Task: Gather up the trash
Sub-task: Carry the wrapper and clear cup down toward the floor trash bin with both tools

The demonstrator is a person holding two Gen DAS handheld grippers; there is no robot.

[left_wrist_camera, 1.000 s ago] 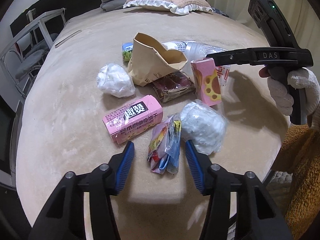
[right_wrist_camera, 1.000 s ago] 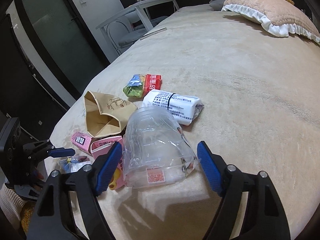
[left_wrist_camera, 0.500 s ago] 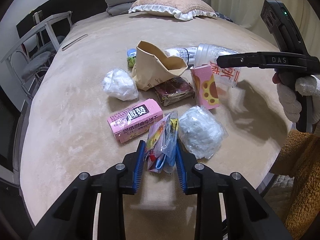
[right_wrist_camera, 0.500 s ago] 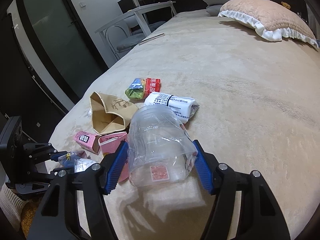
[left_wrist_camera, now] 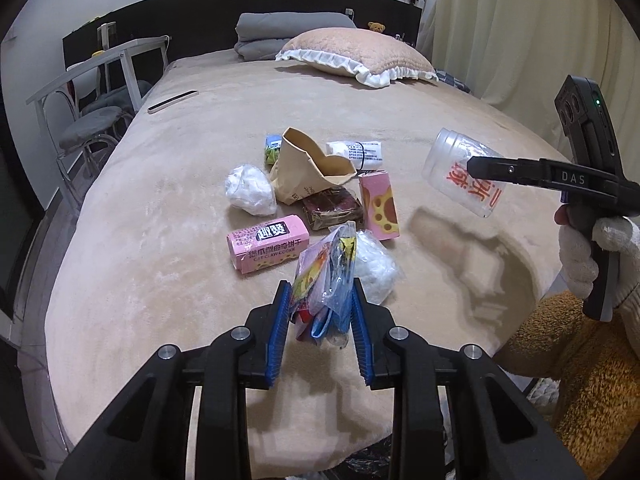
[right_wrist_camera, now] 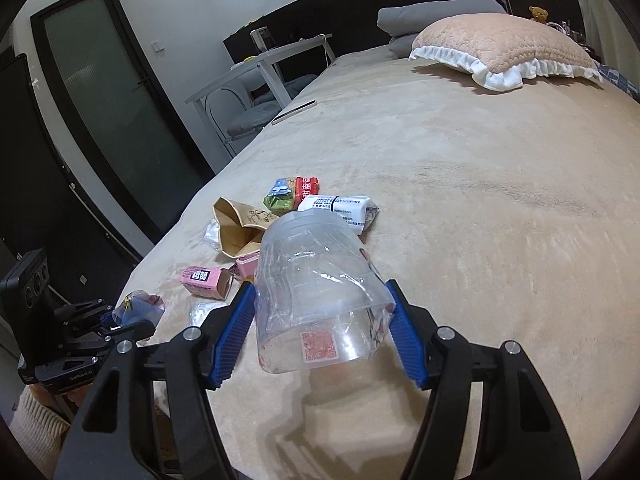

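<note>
- The left gripper (left_wrist_camera: 322, 320) has its blue pads (left_wrist_camera: 280, 330) pressed tight against a crumpled colourful wrapper (left_wrist_camera: 326, 280), which is clamped between them and lifted clear of the bed (left_wrist_camera: 160, 200).
- The right gripper (right_wrist_camera: 322, 334) squeezes a clear plastic jar (right_wrist_camera: 316, 292) between its blue pads (right_wrist_camera: 236, 334); the jar's wall is buckled and it hangs above the blanket with its shadow below.
- In the left wrist view the jar (left_wrist_camera: 464, 176) sits at about 2 o'clock, held aloft by the right gripper (left_wrist_camera: 492, 170), which a white-gloved hand (left_wrist_camera: 592, 256) carries.
- Just beyond the held wrapper, at 12 o'clock, lies the rest of the trash: a white plastic wad (left_wrist_camera: 376, 268), a pink cookie box (left_wrist_camera: 268, 244) at 11 o'clock, a second pink box (left_wrist_camera: 380, 204), a brown packet (left_wrist_camera: 334, 208), a tan paper bag (left_wrist_camera: 308, 172), a crumpled white bag (left_wrist_camera: 250, 190), a white labelled pack (left_wrist_camera: 356, 152) and a green snack packet (left_wrist_camera: 272, 150).
- Far back at 12 o'clock rest a frilled pillow (left_wrist_camera: 360, 56) and a folded grey blanket (left_wrist_camera: 288, 36).
- At 10 o'clock a chair (left_wrist_camera: 92, 128) stands beside the bed.
</note>
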